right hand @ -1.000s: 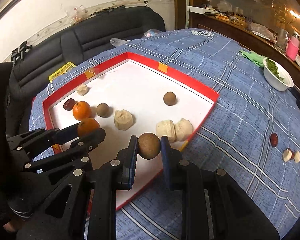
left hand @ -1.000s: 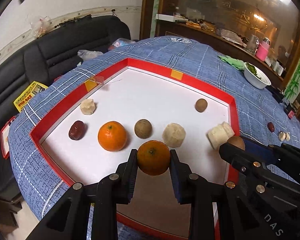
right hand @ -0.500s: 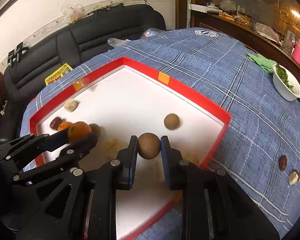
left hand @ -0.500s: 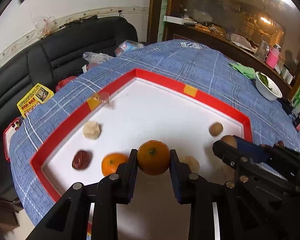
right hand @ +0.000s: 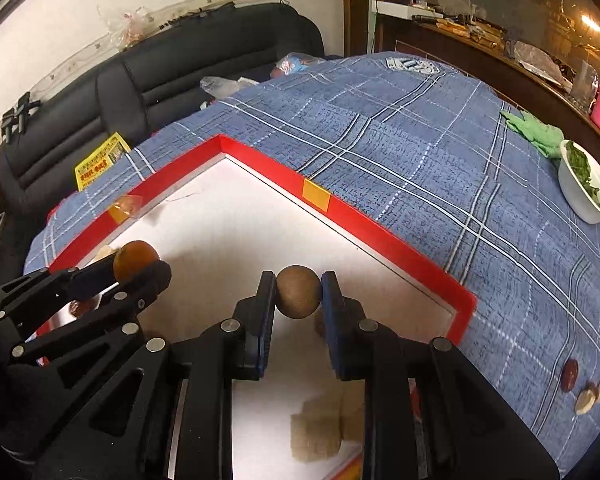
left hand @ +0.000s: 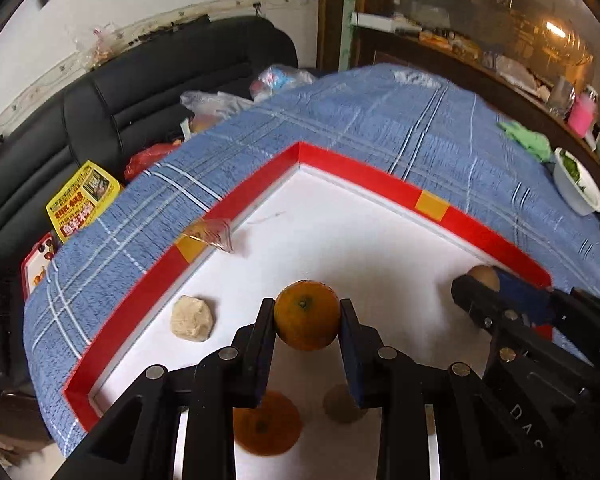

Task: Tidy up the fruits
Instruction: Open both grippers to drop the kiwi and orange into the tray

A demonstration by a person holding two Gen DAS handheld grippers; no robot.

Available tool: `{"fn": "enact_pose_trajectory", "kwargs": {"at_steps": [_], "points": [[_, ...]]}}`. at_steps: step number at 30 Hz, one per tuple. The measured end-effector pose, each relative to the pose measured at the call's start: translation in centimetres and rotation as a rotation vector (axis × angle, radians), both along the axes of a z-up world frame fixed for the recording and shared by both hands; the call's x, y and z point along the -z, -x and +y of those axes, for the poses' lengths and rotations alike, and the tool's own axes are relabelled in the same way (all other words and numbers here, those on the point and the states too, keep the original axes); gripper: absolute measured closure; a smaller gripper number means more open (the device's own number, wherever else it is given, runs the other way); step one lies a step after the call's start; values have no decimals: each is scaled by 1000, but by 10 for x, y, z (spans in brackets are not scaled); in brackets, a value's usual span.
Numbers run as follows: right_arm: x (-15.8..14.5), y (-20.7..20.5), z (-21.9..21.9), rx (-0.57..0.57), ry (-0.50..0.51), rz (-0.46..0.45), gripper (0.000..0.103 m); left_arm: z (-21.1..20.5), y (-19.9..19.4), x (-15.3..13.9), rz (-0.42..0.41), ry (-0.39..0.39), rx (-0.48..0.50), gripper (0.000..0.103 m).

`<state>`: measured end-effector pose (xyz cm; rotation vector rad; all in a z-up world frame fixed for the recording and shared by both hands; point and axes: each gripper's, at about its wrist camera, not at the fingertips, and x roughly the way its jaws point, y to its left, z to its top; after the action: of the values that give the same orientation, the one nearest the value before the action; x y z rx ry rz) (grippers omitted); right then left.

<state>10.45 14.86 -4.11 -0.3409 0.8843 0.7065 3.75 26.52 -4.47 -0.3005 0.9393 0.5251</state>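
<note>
My left gripper (left hand: 307, 316) is shut on an orange (left hand: 306, 314) and holds it above the white tray with a red rim (left hand: 364, 174). My right gripper (right hand: 298, 296) is shut on a brown round fruit (right hand: 298, 295) above the same tray (right hand: 380, 228). In the left wrist view the right gripper (left hand: 485, 280) shows at the right with its brown fruit. In the right wrist view the left gripper (right hand: 140, 264) shows at the left with the orange. Below lie a second orange (left hand: 266, 424), a brown fruit (left hand: 342, 402) and a pale peeled piece (left hand: 191, 318).
The tray sits on a blue plaid cloth (right hand: 420, 140). Pale peeled chunks (right hand: 320, 428) lie in the tray under my right gripper. A red date and small pieces (right hand: 580, 384) lie on the cloth at the right. A white bowl of greens (right hand: 586, 188) stands far right. A black sofa (left hand: 120, 92) is behind.
Both grippers have risen and moved forward over the tray with their fruits still held. The fruits lying in the tray have slid down and partly under the grippers in view.
</note>
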Motion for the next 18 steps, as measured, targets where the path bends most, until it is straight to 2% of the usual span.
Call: {"fn": "enact_pose_trajectory", "kwargs": {"at_steps": [3, 18], "points": [[4, -6, 5, 0, 18, 7, 81, 4, -5, 7, 24, 10, -7, 74], [16, -19, 11, 8, 45, 31, 81, 3, -11, 7, 32, -10, -21, 73]]}}
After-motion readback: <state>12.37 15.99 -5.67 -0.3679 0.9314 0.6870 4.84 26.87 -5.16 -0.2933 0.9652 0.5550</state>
